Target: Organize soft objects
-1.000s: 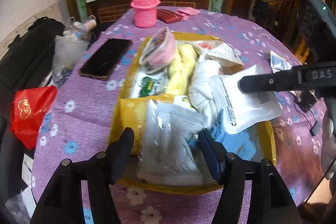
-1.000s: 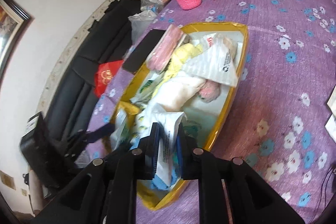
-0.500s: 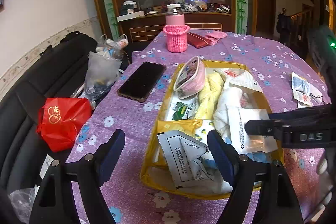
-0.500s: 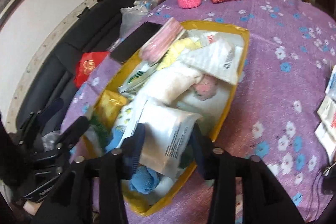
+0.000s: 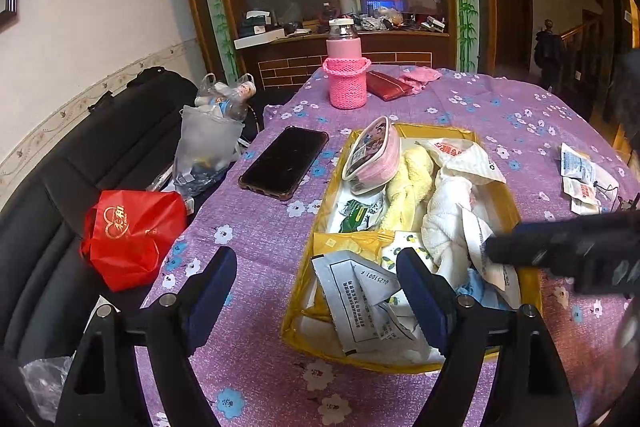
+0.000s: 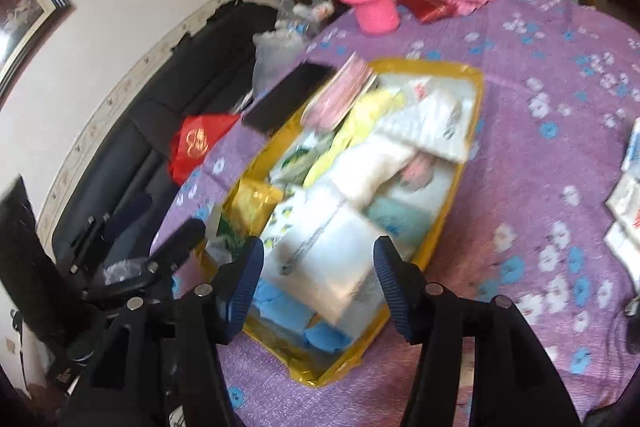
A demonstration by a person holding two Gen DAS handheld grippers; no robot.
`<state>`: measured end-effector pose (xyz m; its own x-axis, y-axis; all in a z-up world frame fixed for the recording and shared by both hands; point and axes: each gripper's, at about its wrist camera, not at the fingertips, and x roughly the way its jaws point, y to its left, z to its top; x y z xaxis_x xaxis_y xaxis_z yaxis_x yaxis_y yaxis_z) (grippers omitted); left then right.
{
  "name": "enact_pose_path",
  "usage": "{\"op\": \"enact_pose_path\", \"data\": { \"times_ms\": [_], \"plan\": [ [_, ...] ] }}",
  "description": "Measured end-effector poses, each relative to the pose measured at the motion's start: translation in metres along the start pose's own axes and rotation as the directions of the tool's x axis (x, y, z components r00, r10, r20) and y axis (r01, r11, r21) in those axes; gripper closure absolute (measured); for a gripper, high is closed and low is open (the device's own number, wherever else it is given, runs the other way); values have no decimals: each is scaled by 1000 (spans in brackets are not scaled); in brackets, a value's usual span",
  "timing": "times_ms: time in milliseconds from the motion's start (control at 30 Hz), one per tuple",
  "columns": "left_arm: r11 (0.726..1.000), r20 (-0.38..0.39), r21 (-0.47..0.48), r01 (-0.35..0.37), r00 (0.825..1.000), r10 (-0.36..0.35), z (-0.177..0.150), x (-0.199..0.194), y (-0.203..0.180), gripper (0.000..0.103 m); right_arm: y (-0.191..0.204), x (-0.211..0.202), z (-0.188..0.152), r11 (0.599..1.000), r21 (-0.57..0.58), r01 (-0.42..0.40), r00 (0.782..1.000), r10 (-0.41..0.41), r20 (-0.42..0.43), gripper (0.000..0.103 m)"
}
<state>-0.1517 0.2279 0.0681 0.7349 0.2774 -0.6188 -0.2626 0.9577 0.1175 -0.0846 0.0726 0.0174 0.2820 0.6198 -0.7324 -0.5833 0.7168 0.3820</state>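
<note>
Left gripper (image 5: pixel 316 291) spread wide, nothing between its fingers, hovering above the near end of the yellow tray (image 5: pixel 502 195) and the purple flowered tablecloth (image 5: pixel 256 227). Right gripper (image 6: pixel 318 275) also wide apart and holding nothing, above the tray's near end; right wrist view is motion-blurred. From the left wrist view the right gripper shows as a dark bar coming in from the right over the tray's near right corner. Tray sits on the tablecloth, packed with soft items: pink pouch (image 5: pixel 374 157) propped at the far left corner, yellow towel (image 5: pixel 410 187) just beside it, white towel (image 5: pixel 450 215) to the right of that, white plastic packet (image 5: pixel 464 157) at the far end touching the white towel. Near end: clear printed bag (image 5: pixel 362 301) lying on top, blue cloth (image 6: pixel 280 305) partly under a white packet (image 6: pixel 328 267), gold foil packet (image 6: pixel 254 201) against the left wall. Black phone (image 5: pixel 284 163) flat on the cloth, just left of the tray, not touching. Pink knitted bottle sleeve (image 5: pixel 346 83) with bottle upright at the far end of the table, red wallet (image 5: pixel 388 89) beside it. Red plastic bag (image 5: pixel 132 235) on the black sofa (image 5: pixel 60 187) left of the table. Small sachets (image 5: pixel 580 177) on the cloth well right of the tray.
</note>
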Motion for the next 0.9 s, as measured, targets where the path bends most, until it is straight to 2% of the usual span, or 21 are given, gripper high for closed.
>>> {"op": "enact_pose_path", "data": {
  "times_ms": [100,200,333,567,667,733,767,800,833,867,900],
  "plan": [
    [1000,-3,-1,-7,1000,7,-1,-1,0,17,3,20,-6,1000,-7,-27,998,26,-62,46],
    [1000,-4,-7,-4,1000,4,-1,-3,2,17,2,23,-9,999,2,-41,997,42,-70,46],
    [1000,5,3,-5,1000,5,0,-7,-2,17,-1,7,-6,997,9,-72,997,72,-30,46],
    [1000,27,17,5,1000,-5,2,-15,-14,17,-15,-30,-11,998,26,-64,996,63,55,45],
    [1000,71,-11,13,997,-12,5,-23,-13,10,-24,-45,-18,999,32,-38,995,35,93,45],
    [999,138,-46,-3,990,10,8,-37,-14,5,-29,-54,-25,1000,27,-11,993,8,117,45],
    [998,191,-59,0,982,12,9,-48,-15,0,-31,-59,-29,1000,21,9,991,-12,131,44],
    [996,273,-67,60,961,-39,9,-61,-16,0,-33,-64,-34,999,12,37,988,-39,148,42],
    [990,311,-77,114,947,-85,8,-67,-15,0,-35,-68,-40,998,1,67,984,-66,165,39],
    [984,320,-93,151,941,-114,9,-68,-15,0,-36,-69,-42,996,-7,86,981,-84,174,37],
    [979,303,-103,175,943,-136,12,-66,-18,0,-37,-71,-47,994,-16,107,978,-102,180,37]
  ]
}}
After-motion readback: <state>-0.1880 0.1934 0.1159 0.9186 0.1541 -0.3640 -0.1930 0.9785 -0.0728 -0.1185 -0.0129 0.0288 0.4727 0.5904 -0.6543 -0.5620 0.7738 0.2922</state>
